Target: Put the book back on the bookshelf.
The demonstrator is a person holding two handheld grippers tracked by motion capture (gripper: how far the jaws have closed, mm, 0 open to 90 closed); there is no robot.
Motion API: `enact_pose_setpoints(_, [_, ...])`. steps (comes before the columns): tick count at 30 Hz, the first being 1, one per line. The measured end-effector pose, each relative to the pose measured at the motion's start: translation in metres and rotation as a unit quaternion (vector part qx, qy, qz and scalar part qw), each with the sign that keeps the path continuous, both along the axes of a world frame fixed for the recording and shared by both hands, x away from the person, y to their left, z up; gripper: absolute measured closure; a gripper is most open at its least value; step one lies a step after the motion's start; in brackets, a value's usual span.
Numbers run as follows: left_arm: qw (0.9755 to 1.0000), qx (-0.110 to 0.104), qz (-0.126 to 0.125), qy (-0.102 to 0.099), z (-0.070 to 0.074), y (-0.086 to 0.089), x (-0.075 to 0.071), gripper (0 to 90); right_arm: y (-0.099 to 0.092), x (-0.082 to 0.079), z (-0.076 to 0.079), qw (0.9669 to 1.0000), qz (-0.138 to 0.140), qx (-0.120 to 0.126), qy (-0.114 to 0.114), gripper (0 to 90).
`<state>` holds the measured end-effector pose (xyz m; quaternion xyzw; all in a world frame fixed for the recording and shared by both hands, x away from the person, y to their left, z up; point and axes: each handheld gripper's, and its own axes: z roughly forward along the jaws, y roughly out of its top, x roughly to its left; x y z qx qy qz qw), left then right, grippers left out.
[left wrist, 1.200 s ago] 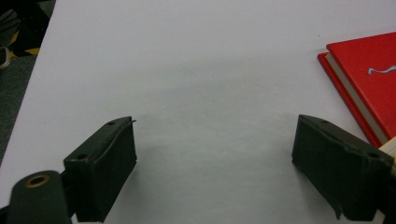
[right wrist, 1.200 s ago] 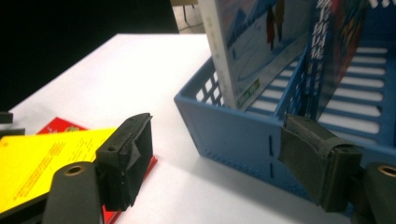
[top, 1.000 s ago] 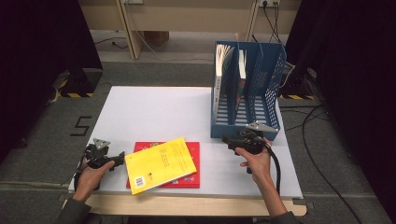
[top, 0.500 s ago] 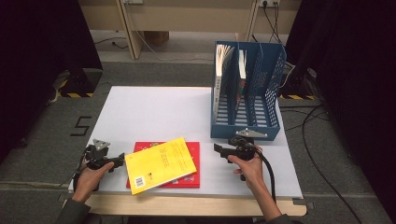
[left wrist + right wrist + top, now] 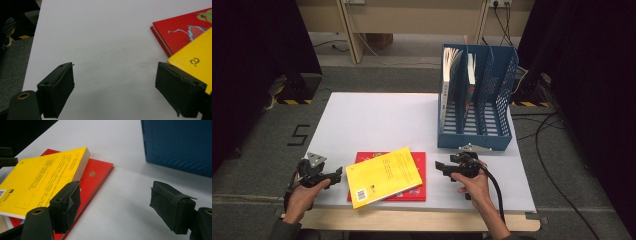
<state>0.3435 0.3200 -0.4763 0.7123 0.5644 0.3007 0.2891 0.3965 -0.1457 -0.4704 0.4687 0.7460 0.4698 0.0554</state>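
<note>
the yellow book [image 5: 383, 176] lies askew on the red book [image 5: 414, 192] at the bench's [image 5: 377, 120] near edge, flanked by the left hand-held gripper [image 5: 332, 176] and right hand-held gripper [image 5: 440, 168], both open, seemingly ready to lift it toward the blue file rack [image 5: 476, 115].

Your yellow book [image 5: 383, 175] had a glossy card cover and matt paper page edges; beneath it, the red book [image 5: 417, 192] shone smooth. Behind them, the blue rack [image 5: 476, 131] looked like perforated plastic on the matt white table [image 5: 377, 120].
</note>
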Motion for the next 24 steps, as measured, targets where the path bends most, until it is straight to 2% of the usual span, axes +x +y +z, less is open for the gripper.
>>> enact_pose_setpoints(4, [0.9999, 0.003, -0.014, 0.003, 0.003, -0.004, -0.007, 14.9, 0.003, -0.003, -0.002, 1.0, 0.005, 0.0, 0.004, 25.1])
enact_pose_setpoints(5, [0.9996, 0.007, -0.026, 0.01, 0.003, -0.008, -0.009, 14.8, 0.004, -0.004, -0.002, 1.0, 0.008, 0.0, 0.004, 25.1])
enact_pose_setpoints(10, [0.9987, 0.013, -0.047, 0.015, 0.003, -0.015, -0.011, 15.0, 0.008, -0.006, -0.005, 0.9998, 0.015, 0.001, 0.01, 25.1])
enact_pose_setpoints(11, [0.9979, 0.025, -0.058, 0.015, 0.001, -0.019, -0.01, 15.4, 0.009, -0.006, -0.005, 0.9998, 0.017, -0.002, 0.009, 25.1])
enact_pose_setpoints(13, [0.998, 0.03, -0.054, 0.015, 0.002, -0.021, -0.012, 16.2, 0.01, -0.007, -0.007, 0.9998, 0.017, -0.001, 0.014, 25.2])
enact_pose_setpoints(15, [0.9984, 0.017, -0.051, 0.013, 0.002, -0.022, -0.012, 18.6, 0.01, -0.006, -0.008, 0.9997, 0.019, -0.004, 0.015, 25.2])
enact_pose_setpoints(19, [0.9984, 0.019, -0.051, 0.013, 0.003, -0.023, -0.012, 21.5, 0.011, -0.006, -0.009, 0.9997, 0.019, -0.002, 0.018, 25.3])
enact_pose_setpoints(20, [0.9984, 0.005, -0.054, 0.017, 0.003, -0.023, -0.012, 21.5, 0.011, -0.006, -0.009, 0.9997, 0.02, 0.0, 0.017, 25.4])
enact_pose_setpoints(21, [0.9981, -0.007, -0.058, 0.021, 0.002, -0.023, -0.011, 26.1, 0.012, -0.006, -0.009, 0.9997, 0.02, -0.001, 0.017, 25.4])
enact_pose_setpoints(24, [0.9981, -0.003, -0.059, 0.018, 0.002, -0.026, -0.01, 27.9, 0.013, -0.006, -0.01, 0.9996, 0.021, 0.0, 0.019, 25.5])
